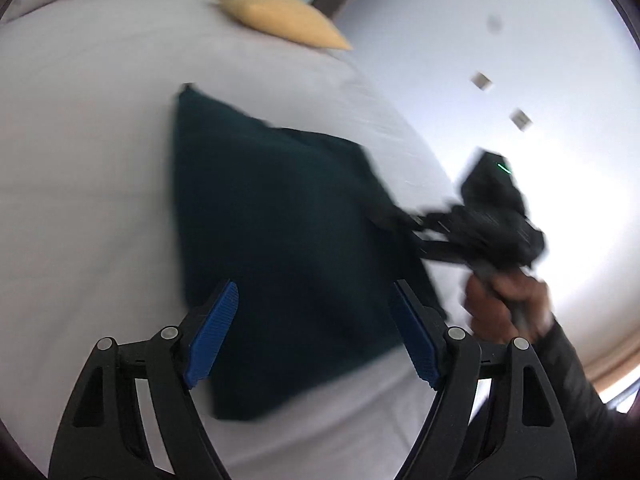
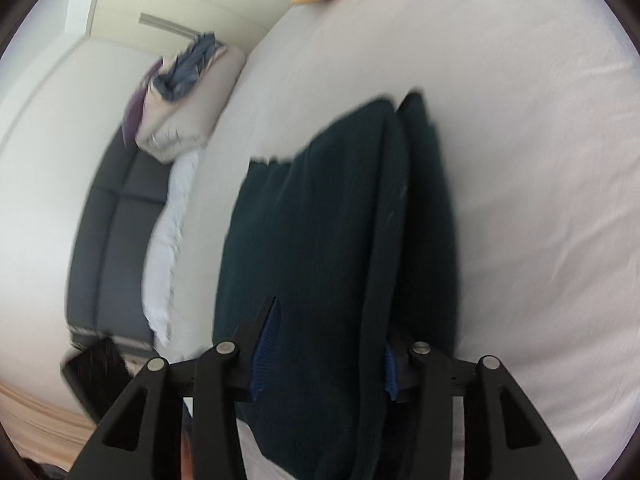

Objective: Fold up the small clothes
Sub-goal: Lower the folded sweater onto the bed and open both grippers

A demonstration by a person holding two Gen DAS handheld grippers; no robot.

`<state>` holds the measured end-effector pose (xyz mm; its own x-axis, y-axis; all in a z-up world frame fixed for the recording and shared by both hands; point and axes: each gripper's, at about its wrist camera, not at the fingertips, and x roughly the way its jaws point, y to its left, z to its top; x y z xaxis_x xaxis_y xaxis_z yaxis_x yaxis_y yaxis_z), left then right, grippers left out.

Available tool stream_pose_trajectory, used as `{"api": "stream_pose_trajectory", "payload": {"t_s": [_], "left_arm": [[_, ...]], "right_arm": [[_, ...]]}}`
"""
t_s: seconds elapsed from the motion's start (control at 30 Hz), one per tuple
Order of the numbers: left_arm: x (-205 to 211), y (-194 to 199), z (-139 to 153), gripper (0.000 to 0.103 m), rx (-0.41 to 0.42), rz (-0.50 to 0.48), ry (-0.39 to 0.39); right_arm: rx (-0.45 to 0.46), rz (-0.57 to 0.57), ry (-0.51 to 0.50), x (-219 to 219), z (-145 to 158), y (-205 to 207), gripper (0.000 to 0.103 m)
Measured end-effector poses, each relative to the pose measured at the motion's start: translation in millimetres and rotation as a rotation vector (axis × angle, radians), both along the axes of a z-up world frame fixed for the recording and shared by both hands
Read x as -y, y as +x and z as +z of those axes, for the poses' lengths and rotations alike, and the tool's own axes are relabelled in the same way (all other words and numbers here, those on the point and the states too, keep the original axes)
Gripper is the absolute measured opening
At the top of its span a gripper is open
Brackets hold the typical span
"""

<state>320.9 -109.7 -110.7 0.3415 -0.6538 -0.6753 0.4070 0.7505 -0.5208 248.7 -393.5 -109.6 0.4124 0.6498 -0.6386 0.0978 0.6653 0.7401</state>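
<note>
White bedsheet [image 1: 100, 160] bears dark teal garment [image 1: 288, 240], folded, layered edges blurred.

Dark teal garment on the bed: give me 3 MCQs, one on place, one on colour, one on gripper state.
1. Where does the dark teal folded garment lie?
A. on the white bed sheet
B. on a wooden floor
C. in a basket

2. What colour is the cushion at the far end of the bed?
A. red
B. yellow
C. green

3. How is the left gripper?
A. shut on the garment
B. shut on the cushion
C. open, holding nothing

Answers:
1. A: the sheet surrounds the garment on all visible sides.
2. B: it is plainly yellow in both wrist views.
3. C: its blue-padded fingers stand wide apart with the garment beyond them, while the right gripper has cloth between its fingers, at the garment's edge.
</note>
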Motion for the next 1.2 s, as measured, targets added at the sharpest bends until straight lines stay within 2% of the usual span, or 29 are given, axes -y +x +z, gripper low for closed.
{"api": "stream_pose_trajectory", "payload": {"t_s": [0.03,0.07,0.1,0.13,0.27,0.33,0.4,0.57,0.63,0.7,0.73,0.9,0.97,1.03,1.13,1.17,1.2], "left_arm": [[1.9,7.7,-3.5,0.077,0.004,0.009,0.012],[10.5,10.8,-9.6,0.077,0.01,0.01,0.023],[11.7,13.4,-11.5,0.077,0.018,0.003,0.039],[13.4,13.1,-12.2,0.077,0.018,0.003,0.053],[21.3,-0.4,-8.5,0.077,0.028,-0.012,0.044],[24.4,-1.7,-8.7,0.077,0.039,-0.037,0.029],[29.2,-6.8,-8.4,0.077,0.061,-0.063,0.054],[45.0,-6.1,-16.8,0.077,0.073,-0.114,0.086],[42.4,-6.1,-17.7,0.077,0.079,-0.104,0.097],[44.4,-10.3,-16.8,0.077,0.084,-0.104,0.103],[43.9,-12.3,-16.5,0.077,0.087,-0.097,0.111],[46.7,-30.0,-7.8,0.077,0.149,-0.073,0.162],[51.1,-30.3,-15.7,0.077,0.148,-0.091,0.225],[60.0,-26.2,-26.5,0.077,0.123,-0.104,0.261],[69.5,-31.7,-35.5,0.077,0.151,-0.117,0.339],[70.6,-33.3,-36.3,0.077,0.156,-0.116,0.353],[70.7,-33.5,-36.7,0.077,0.154,-0.113,0.358]], "right_arm": [[-0.001,-0.002,-0.023,-5.0,1.2,-0.4,0.049],[0.001,-0.001,-0.051,-9.6,2.0,0.0,0.044],[0.0,0.002,-0.081,-13.2,2.0,2.0,0.036],[-0.008,-0.002,-0.103,-13.9,1.9,3.2,0.021],[-0.004,-0.029,-0.125,-5.7,10.3,0.0,0.015],[0.012,-0.035,-0.118,0.2,16.4,-6.3,0.014],[0.022,-0.046,-0.11,8.2,15.7,-15.1,0.014],[0.012,-0.113,-0.033,33.0,-14.1,-25.3,0.013],[0.027,-0.097,-0.001,32.9,-19.9,-24.7,0.013],[0.022,-0.089,-0.011,32.7,-17.0,-24.6,0.015],[0.022,-0.083,-0.019,31.5,-13.0,-24.7,0.02],[0.037,-0.09,-0.179,15.8,15.2,-42.4,0.037],[0.058,-0.071,-0.207,10.7,17.7,-59.7,0.037],[0.046,-0.04,-0.292,4.5,9.9,-72.5,0.035],[0.088,-0.031,-0.321,7.4,5.8,-85.6,0.032],[0.086,-0.038,-0.331,8.6,7.0,-88.1,0.033],[0.08,-0.048,-0.353,10.0,8.5,-90.3,0.038]]}}
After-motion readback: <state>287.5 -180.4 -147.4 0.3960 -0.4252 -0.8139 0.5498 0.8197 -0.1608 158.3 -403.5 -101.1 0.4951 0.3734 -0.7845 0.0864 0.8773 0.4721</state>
